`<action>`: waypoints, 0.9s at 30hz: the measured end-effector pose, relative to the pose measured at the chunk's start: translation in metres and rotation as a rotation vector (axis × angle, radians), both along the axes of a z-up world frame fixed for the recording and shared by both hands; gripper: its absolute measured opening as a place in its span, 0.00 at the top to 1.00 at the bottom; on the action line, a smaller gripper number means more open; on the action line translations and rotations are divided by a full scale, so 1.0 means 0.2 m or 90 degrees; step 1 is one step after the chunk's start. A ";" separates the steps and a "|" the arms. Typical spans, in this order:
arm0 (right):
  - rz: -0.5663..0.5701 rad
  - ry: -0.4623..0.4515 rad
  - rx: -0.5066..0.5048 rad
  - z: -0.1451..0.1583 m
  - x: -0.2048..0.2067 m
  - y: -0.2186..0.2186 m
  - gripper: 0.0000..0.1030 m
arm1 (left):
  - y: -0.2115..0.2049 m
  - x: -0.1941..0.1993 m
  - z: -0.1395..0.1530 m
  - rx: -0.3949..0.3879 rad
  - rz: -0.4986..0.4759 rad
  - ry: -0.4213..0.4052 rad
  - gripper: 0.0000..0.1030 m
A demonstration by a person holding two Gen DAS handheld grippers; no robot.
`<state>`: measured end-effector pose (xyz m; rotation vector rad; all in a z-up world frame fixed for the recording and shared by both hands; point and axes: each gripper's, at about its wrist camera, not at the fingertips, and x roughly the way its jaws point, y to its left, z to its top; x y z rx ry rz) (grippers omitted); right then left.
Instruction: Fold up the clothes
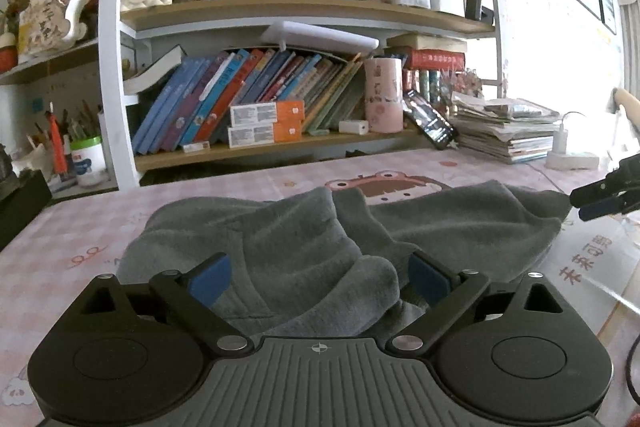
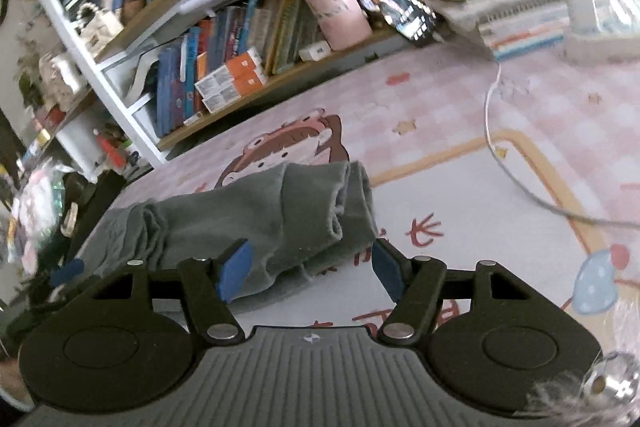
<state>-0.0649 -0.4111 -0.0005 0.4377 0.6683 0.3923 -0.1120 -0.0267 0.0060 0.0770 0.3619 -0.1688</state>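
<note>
One grey garment (image 1: 320,247) lies rumpled on the pink checked tablecloth (image 1: 80,227), in front of the bookshelf (image 1: 280,147). The left gripper (image 1: 318,281) is spread wide over the cloth, pads off it. The right gripper (image 2: 308,267) stands partly open at the garment's folded end, gripping nothing.

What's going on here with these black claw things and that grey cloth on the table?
A person is folding clothes with a two-finger gripper in each hand. A grey garment lies bunched, partly folded, on the table's pink cartoon-print cover. The left gripper stands wide open over one end, its blue pads clear of the fabric. The right gripper is open at the other end, gripping nothing. Neither holds the garment right now.
</note>
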 end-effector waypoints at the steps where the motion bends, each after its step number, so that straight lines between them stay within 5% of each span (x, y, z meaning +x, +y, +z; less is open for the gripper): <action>1: 0.003 0.011 0.012 -0.01 0.01 0.00 0.37 | 0.00 0.00 0.00 -0.003 0.000 0.000 0.05; 10: 0.001 0.063 0.050 -0.06 0.15 0.09 0.41 | -0.03 0.01 -0.01 0.030 0.019 0.006 0.03; 15: -0.017 0.062 0.025 -0.06 0.21 0.15 0.75 | -0.05 0.01 -0.01 0.052 0.027 0.006 0.01; 18: -0.011 0.015 0.036 0.00 0.18 0.16 0.86 | -0.04 0.00 -0.01 0.048 0.028 0.004 0.00; 22: 0.001 -0.022 0.032 0.07 0.15 0.18 0.88 | -0.03 0.00 -0.01 0.039 0.033 0.005 0.00; 27: -0.019 0.014 0.046 0.02 0.18 0.17 0.87 | -0.04 0.00 -0.01 0.043 0.031 -0.002 0.00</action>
